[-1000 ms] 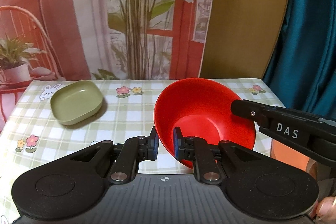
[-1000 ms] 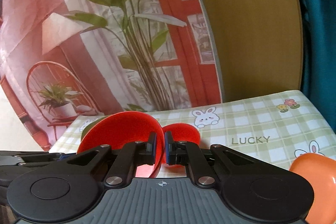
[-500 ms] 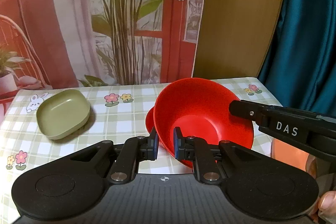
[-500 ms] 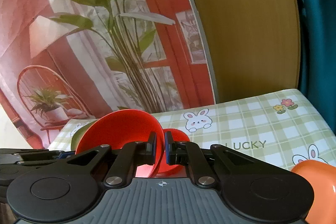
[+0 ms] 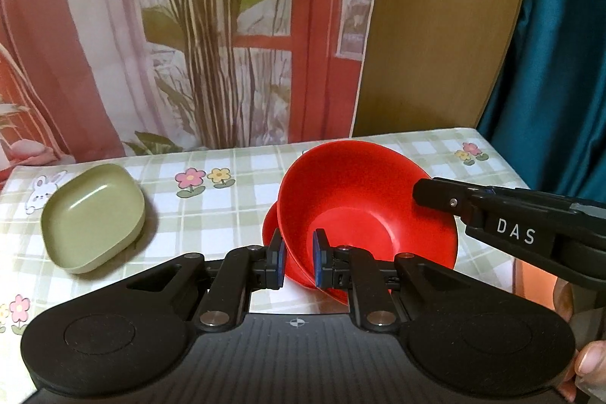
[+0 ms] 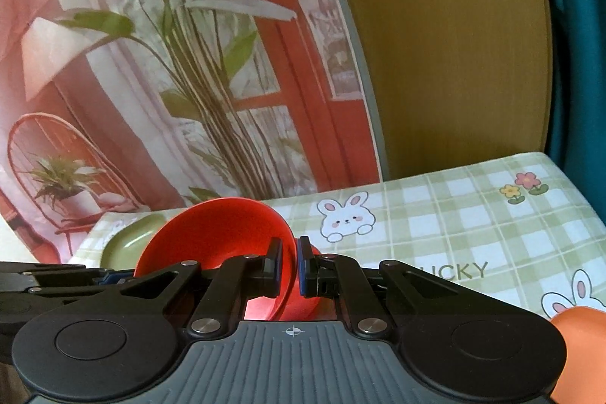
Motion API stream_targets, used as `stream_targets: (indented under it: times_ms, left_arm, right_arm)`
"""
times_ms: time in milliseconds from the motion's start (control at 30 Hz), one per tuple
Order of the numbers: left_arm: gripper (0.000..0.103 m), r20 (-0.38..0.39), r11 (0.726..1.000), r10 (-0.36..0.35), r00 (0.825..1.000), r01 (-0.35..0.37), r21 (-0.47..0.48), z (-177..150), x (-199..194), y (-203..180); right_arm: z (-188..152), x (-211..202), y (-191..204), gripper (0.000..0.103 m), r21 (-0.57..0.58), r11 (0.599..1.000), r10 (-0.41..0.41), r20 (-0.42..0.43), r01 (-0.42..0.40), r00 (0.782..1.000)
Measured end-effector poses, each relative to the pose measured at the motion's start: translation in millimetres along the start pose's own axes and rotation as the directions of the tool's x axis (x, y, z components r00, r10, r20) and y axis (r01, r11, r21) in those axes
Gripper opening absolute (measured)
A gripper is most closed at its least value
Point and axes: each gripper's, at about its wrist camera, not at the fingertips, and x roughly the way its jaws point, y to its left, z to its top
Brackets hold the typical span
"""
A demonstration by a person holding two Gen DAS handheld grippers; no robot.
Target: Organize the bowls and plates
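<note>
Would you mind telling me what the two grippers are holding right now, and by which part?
Both hold the red bowl by its rim: the left gripper pinches the near edge, the right gripper the opposite edge.

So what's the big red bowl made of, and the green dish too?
The red bowl looks like plastic, maybe melamine: even bright colour, thin rim, soft satin shine inside. The green dish looks the same sort of stuff, with a smooth, slightly glossy surface showing pale light streaks. Neither looks like glass or metal, but pictures alone can't prove it.
</note>
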Motion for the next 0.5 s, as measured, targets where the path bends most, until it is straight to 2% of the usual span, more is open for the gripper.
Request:
stream_targets:
  times_ms: [500]
  left_arm:
    - [0.015,-0.046,1.000,0.022,0.999,-0.022,-0.001,4,56,9]
  right_arm:
    - [-4,50,-14,0.007,0.006,1.000,-0.001,-0.056,0.001,0.998]
